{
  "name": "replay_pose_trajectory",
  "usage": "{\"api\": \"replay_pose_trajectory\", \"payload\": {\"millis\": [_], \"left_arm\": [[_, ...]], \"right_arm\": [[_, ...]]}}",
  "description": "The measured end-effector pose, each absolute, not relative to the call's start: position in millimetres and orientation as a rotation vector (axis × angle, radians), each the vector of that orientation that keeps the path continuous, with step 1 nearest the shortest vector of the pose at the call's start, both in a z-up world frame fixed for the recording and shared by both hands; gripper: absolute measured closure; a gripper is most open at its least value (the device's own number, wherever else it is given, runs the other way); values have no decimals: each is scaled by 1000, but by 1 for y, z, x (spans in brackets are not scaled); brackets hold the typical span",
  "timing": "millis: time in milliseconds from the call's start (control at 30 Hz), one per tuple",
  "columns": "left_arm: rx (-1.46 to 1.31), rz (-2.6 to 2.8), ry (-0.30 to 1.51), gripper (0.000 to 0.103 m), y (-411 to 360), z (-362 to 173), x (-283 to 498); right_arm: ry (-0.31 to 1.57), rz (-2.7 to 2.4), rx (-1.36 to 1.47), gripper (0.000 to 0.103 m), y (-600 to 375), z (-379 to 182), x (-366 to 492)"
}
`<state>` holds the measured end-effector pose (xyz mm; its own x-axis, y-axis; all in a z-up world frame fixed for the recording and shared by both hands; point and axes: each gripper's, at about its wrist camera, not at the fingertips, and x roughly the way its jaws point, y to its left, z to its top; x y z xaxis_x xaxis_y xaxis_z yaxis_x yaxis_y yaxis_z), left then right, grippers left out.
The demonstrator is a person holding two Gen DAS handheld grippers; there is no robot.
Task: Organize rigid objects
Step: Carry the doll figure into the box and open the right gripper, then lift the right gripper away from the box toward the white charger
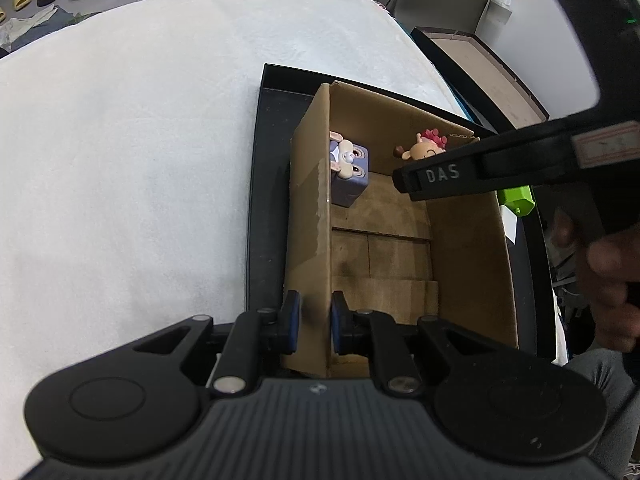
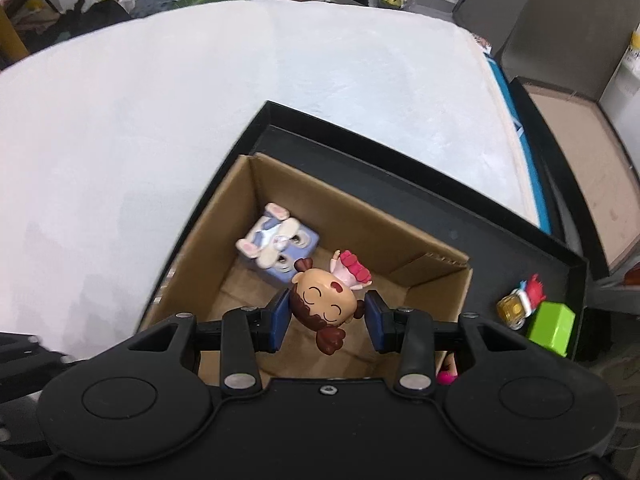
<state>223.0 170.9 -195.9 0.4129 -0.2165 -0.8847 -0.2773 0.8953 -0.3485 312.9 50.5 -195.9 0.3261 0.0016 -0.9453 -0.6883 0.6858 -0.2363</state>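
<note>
Cardboard box (image 2: 432,280) in black tray (image 2: 520,240) | left gripper (image 1: 312,320) jaws clamped on box wall | right gripper (image 2: 326,316) jaws gripping doll (image 2: 324,300) by head, body pointing away, above box floor beside rabbit cube (image 2: 280,248)

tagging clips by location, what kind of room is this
Probably a lived-in room at home, perhaps a bedroom: a white fleecy cover over a bed-like surface, slippers and clothes on the floor beyond, and toy figures in a cardboard box.
</note>
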Motion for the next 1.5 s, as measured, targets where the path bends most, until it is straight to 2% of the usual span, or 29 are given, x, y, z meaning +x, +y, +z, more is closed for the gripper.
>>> {"api": "replay_pose_trajectory", "payload": {"millis": [100, 167, 233, 433, 667, 833, 1200, 1500], "left_arm": [[-486, 43, 1159, 89, 170, -196, 223], [-484, 46, 1162, 89, 169, -196, 223], [-484, 47, 1164, 88, 169, -196, 223], [-463, 61, 1167, 88, 163, -195, 226], [-483, 72, 1175, 88, 165, -196, 227], [-464, 83, 1177, 88, 161, -195, 227], [-446, 104, 1228, 88, 155, -198, 229], [-455, 119, 1270, 88, 154, -200, 223]], "right_arm": [[1147, 510, -714, 64, 50, -203, 315], [1117, 512, -741, 59, 51, -207, 313], [1106, 490, -765, 48, 50, -209, 313], [1073, 526, -729, 27, 40, -192, 306], [1046, 540, -649, 21, 17, -171, 306], [1013, 525, -556, 11, -10, -154, 307], [940, 519, -443, 5, -54, -120, 299], [976, 481, -353, 2, -86, -109, 290]]}}
